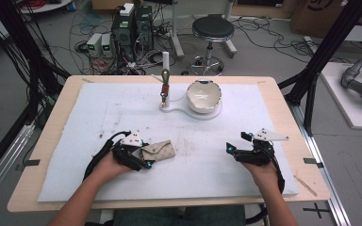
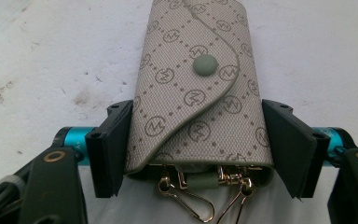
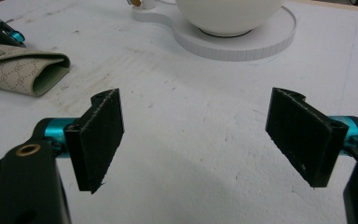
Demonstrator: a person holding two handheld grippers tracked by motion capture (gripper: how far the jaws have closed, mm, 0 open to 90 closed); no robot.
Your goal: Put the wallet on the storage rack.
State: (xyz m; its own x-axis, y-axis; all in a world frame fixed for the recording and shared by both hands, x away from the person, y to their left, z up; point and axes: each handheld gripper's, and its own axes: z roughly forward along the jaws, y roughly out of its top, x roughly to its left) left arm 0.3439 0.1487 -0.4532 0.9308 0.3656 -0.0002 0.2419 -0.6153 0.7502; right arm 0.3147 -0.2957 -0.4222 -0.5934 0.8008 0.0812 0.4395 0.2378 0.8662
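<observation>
So far I have only the pickup in hand: my left gripper (image 2: 193, 144) has its fingers (image 2: 114, 144) pressed against both long sides of the patterned key pouch (image 2: 196, 88), which lies flat on the white mat (image 1: 99, 113) at the near left of the counter, its snap flap shut and gold clips hanging out of the open end. My right gripper (image 3: 196, 135) waits with fingers spread wide and nothing between them. I judge the lift, and whatever follows near the key stand (image 1: 166, 80) and bowl (image 1: 203, 96), not yet done.

Wooden table (image 1: 52, 141), white mat (image 1: 99, 122) on it, key pouch (image 1: 159, 150) and white stand (image 1: 179, 112) lying on the mat
</observation>
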